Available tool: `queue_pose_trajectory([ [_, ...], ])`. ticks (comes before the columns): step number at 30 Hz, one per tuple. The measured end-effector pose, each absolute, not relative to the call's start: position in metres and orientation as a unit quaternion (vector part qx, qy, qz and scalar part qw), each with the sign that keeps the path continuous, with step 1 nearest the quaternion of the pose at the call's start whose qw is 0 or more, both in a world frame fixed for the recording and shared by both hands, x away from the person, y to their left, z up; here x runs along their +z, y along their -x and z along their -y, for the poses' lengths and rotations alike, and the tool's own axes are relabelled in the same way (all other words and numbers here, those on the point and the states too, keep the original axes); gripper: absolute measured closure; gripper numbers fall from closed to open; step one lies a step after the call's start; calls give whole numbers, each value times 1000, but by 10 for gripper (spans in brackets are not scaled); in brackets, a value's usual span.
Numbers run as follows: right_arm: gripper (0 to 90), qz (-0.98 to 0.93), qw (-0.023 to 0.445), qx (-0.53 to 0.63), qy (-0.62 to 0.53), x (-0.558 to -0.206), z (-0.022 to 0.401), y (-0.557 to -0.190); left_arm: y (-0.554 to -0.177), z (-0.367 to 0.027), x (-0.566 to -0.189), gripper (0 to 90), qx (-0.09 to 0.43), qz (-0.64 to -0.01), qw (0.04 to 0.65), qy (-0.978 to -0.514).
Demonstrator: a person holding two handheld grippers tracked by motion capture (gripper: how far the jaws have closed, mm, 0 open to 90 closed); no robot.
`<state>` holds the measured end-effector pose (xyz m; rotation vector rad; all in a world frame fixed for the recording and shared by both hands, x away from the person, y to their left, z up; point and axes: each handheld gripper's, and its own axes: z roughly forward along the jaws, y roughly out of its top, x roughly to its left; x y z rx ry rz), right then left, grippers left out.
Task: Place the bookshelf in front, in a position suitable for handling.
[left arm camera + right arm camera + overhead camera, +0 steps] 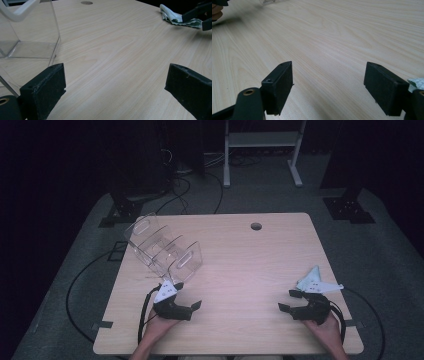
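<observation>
On the bench (240, 255), the left tool (187, 296) lies near the front edge with jaws wide and nothing between them, just beside a clear rack (162, 249). The right tool (288, 300) is well apart, jaws wide too, next to what looks like a folded cloth (178, 18).

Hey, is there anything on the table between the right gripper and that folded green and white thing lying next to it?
Nothing visible. The folded green and white thing lies right beside the right gripper, whose jaws stand open with bare table between them. The clear divided organizer stands far off, near the open left gripper.
</observation>
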<state>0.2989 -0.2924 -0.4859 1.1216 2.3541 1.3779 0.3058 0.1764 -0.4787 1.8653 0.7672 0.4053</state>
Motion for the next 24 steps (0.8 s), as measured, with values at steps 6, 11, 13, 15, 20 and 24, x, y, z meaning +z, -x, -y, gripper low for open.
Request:
queue_pose_trajectory([
  [6, 226, -794, 99, 468, -376, -485, 293, -298, -305, -180, -475, 22, 174, -318, 518, -775],
  [11, 226, -791, 103, 471, -376, -484, 293, -297, -303, -184, -464, 22, 181, -316, 525, -769],
  [13, 226, -788, 102, 473, -380, -483, 294, -296, -302, -186, -456, 22, 182, -313, 534, -764],
  [15, 226, -788, 105, 475, -378, -482, 294, -295, -302, -188, -448, 23, 187, -307, 535, -764],
  [20, 226, -791, 109, 472, -374, -480, 291, -294, -307, -196, -429, 17, 201, -295, 533, -767],
  [24, 220, -789, 114, 474, -375, -479, 291, -294, -314, -203, -418, 20, 196, -284, 535, -771],
])
